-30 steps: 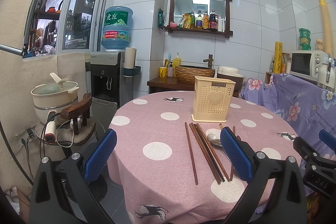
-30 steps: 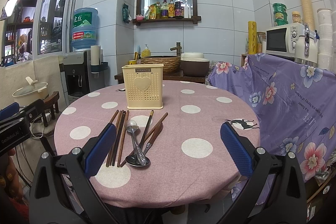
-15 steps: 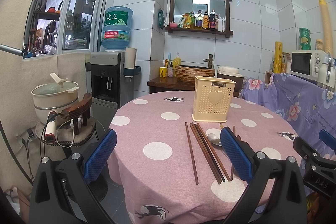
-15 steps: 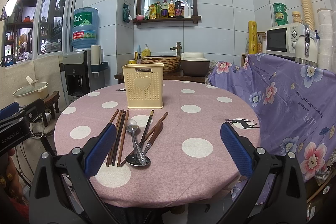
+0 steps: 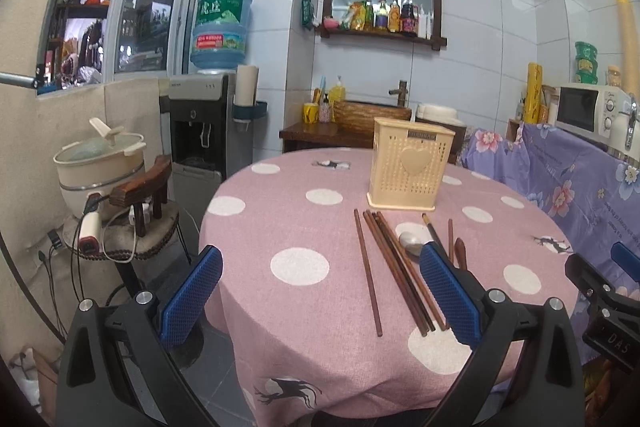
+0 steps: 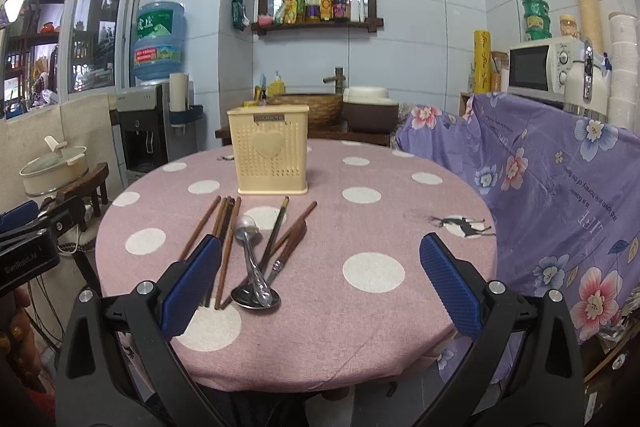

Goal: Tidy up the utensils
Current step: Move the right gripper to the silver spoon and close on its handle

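Observation:
A cream perforated utensil holder [image 5: 410, 167] [image 6: 271, 154] with a heart on its front stands upright on the round table [image 5: 296, 219] [image 6: 380, 227]. In front of it lie several brown chopsticks [image 5: 394, 267] [image 6: 218, 227] and metal spoons [image 6: 251, 269] [image 5: 410, 239], loose on the pink dotted cloth. My left gripper [image 5: 320, 291] hovers open at the table's near left edge, nothing between its blue pads. Open and empty too, my right gripper [image 6: 320, 287] hangs over the near edge, its left pad above the chopstick ends.
A floral purple cover [image 6: 560, 195] drapes furniture right of the table, with a microwave [image 6: 540, 67] behind. A stool with a pot [image 5: 100, 163] and a water dispenser [image 5: 208, 123] stand to the left. A wooden sideboard with a basket [image 6: 316, 111] is behind the table.

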Demonstrator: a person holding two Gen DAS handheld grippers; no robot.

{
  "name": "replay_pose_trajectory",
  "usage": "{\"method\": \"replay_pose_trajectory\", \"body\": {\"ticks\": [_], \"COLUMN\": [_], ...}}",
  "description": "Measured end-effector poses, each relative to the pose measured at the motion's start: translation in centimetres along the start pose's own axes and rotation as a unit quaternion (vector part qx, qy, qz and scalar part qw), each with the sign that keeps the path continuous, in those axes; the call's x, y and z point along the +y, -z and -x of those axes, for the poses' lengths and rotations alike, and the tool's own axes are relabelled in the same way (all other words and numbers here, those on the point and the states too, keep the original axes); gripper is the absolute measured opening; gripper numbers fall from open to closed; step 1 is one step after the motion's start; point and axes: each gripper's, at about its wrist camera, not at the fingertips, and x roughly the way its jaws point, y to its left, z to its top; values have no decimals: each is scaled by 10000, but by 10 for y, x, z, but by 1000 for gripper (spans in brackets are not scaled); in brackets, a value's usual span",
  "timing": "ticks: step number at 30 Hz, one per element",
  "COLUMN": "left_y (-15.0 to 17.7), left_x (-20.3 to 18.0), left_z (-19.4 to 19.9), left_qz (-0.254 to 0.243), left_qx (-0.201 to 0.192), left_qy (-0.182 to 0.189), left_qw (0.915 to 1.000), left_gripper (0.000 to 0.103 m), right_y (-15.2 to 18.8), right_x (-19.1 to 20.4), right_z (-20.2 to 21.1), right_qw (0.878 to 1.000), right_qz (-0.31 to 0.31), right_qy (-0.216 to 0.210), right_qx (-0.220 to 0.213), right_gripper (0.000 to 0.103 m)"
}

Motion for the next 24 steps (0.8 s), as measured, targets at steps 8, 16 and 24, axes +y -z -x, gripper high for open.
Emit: {"method": "replay_pose_trajectory", "body": {"ticks": [8,16,24], "left_y": [7,-14,-14], "left_x": [11,12,0], "left_z": [-52,-119,-149], "left_qz": [-90,-203,-240], "left_qx": [887,1908,2281], "left_qy": [210,399,488], "left_qw": [9958,9806,9721], "left_gripper": [98,81,63], "right_y": [10,-11,-14], "right_x": [-17,-20,-2], "right_z": [-57,-122,-179], "right_qw": [9962,9864,9682], "right_qz": [-70,-344,-546], "right_qy": [28,-176,-452], "right_qx": [872,1600,2401], "right_gripper": [98,91,67]}}
